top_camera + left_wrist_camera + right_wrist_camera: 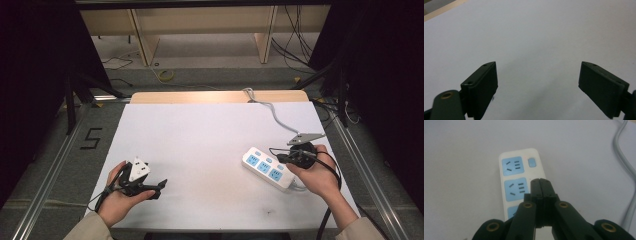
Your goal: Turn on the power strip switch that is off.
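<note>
A white power strip (267,168) with blue sockets lies at the table's right, its grey cable (275,113) running off the far edge. My right gripper (278,158) hovers over its near end, jaws shut with nothing between them. In the right gripper view the closed tips (540,182) sit over the power strip (520,177), beside the middle socket and just below a blue switch button (532,162). My left gripper (161,189) rests at the table's front left, jaws wide open. Its pads (486,82) frame bare white table.
The white table top (200,150) has a wooden strip along its far edge. Metal rails run down both sides. Beyond the table are wooden furniture legs and loose cables on the floor. The grey cable (626,157) curves along the right.
</note>
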`<state>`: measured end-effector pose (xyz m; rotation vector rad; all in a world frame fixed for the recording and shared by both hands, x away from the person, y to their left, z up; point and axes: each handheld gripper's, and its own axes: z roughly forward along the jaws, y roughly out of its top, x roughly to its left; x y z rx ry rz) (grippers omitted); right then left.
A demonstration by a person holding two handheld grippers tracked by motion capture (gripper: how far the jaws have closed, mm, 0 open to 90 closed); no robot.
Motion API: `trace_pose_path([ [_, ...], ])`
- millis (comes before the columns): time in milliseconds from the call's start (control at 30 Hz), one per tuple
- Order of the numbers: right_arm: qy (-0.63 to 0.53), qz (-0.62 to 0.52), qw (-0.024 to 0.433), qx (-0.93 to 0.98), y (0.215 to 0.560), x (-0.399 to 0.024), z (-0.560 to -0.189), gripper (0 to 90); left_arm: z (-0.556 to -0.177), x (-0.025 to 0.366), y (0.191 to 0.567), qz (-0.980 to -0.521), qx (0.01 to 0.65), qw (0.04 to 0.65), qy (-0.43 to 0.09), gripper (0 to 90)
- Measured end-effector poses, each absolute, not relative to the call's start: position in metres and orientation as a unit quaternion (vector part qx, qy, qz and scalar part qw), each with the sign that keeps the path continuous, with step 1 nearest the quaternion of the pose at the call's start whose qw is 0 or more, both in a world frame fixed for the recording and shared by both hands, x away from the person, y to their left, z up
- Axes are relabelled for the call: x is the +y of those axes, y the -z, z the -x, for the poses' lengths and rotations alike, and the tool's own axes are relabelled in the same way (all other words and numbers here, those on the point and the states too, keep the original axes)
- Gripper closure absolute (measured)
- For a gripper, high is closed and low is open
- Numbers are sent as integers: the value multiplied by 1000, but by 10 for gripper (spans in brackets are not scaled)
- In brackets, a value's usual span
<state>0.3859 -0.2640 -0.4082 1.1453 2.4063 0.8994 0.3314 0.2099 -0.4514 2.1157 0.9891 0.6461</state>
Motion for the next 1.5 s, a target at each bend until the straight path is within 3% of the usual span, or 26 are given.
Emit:
trace_pose_path([
  [1500, -255, -400, 126, 871, 419, -242, -415, 900, -331, 208, 452, -820, 377, 351, -250, 154],
])
